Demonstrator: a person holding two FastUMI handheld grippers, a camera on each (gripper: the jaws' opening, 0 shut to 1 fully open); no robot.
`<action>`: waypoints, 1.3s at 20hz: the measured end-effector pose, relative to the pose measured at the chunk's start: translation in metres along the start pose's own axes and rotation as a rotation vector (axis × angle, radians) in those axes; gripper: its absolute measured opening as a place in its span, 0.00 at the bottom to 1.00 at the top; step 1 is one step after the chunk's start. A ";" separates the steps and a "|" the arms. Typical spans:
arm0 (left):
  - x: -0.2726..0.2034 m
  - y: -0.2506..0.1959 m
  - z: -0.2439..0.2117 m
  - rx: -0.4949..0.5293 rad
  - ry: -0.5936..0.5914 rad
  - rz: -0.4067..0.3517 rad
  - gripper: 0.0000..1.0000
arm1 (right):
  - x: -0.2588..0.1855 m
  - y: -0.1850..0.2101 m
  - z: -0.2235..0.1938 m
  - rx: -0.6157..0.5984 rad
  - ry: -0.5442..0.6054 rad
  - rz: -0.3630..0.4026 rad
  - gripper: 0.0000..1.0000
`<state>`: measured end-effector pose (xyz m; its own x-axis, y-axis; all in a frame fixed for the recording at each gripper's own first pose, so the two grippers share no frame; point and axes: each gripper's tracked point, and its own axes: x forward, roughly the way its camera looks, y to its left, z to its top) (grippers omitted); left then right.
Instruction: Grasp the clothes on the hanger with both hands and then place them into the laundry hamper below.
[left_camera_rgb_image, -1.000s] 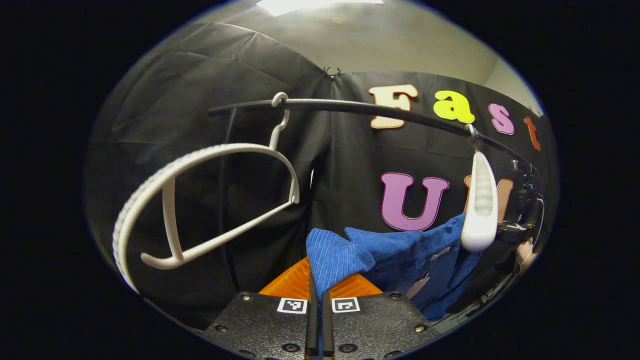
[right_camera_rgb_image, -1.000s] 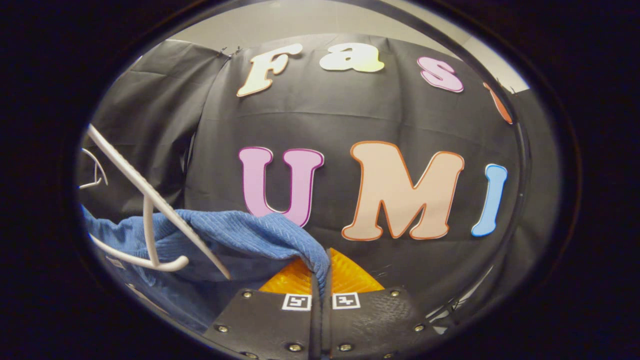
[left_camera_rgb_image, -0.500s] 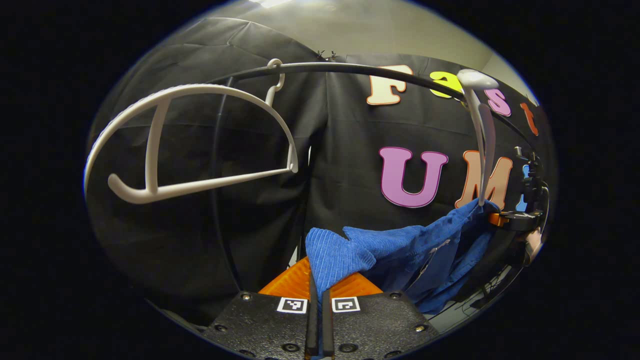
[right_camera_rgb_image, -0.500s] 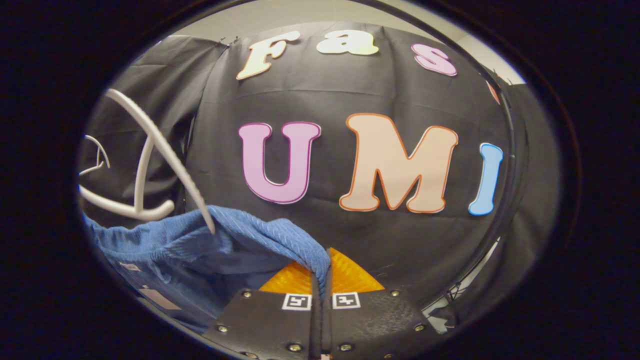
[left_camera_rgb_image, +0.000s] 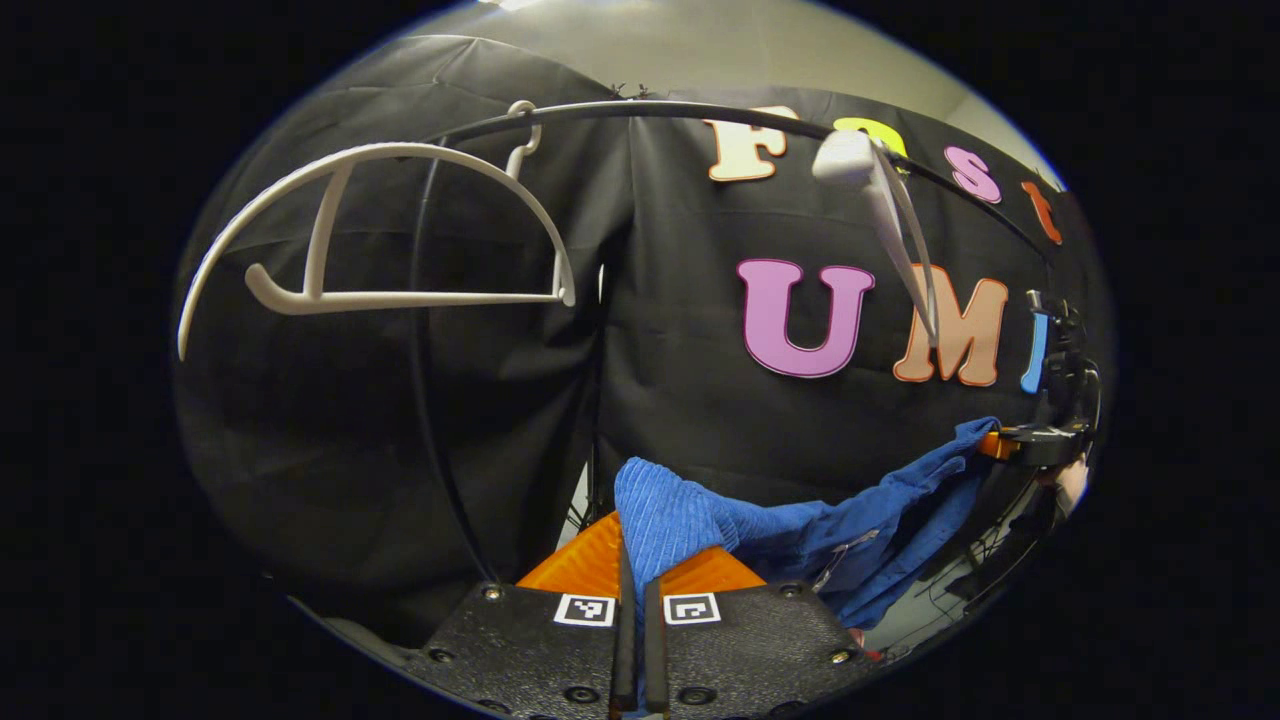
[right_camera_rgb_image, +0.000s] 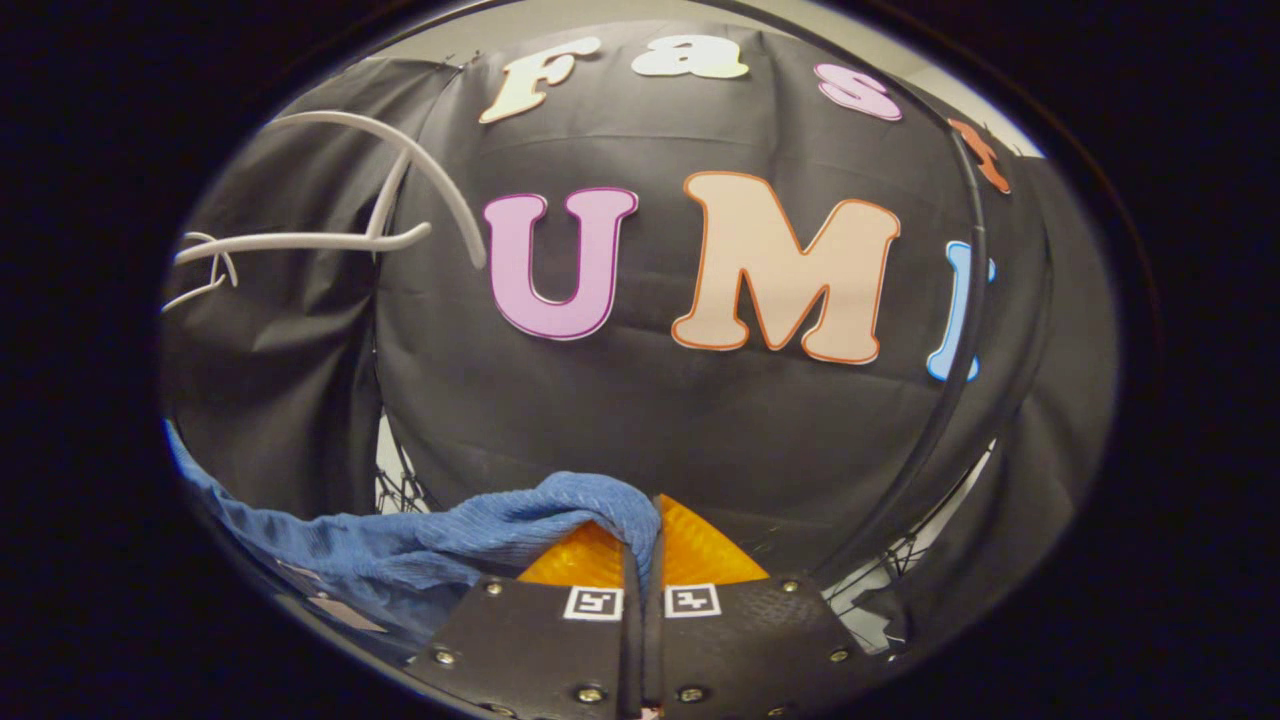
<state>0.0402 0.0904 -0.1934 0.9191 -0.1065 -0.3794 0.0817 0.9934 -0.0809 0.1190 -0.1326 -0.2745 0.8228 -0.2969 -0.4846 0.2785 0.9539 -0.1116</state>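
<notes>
Between left tongs (left_camera_rgb_image: 635, 570) and right tongs (right_camera_rgb_image: 640, 560), blue garment (left_camera_rgb_image: 800, 525) stretched, each clamped on one end.

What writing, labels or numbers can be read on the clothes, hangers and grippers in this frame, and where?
Tag on the blue garment: too small and blurred to read.
Square markers on the left gripper and the right gripper: black-and-white patterns, no letters or numbers.
White hangers: no writing visible.
So there is no readable text on these things.
</notes>
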 end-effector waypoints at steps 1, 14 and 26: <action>-0.001 -0.006 -0.002 0.012 0.004 -0.015 0.04 | -0.006 0.002 -0.002 -0.004 0.001 0.010 0.01; -0.007 -0.162 0.010 0.164 -0.036 -0.382 0.04 | -0.092 0.039 0.004 0.073 -0.027 0.133 0.01; 0.018 -0.283 -0.002 0.059 0.041 -0.632 0.04 | -0.119 0.053 -0.025 0.085 0.023 0.174 0.01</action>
<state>0.0332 -0.1931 -0.1792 0.6709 -0.6737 -0.3099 0.6260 0.7385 -0.2503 0.0232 -0.0455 -0.2446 0.8507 -0.1256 -0.5104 0.1745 0.9834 0.0490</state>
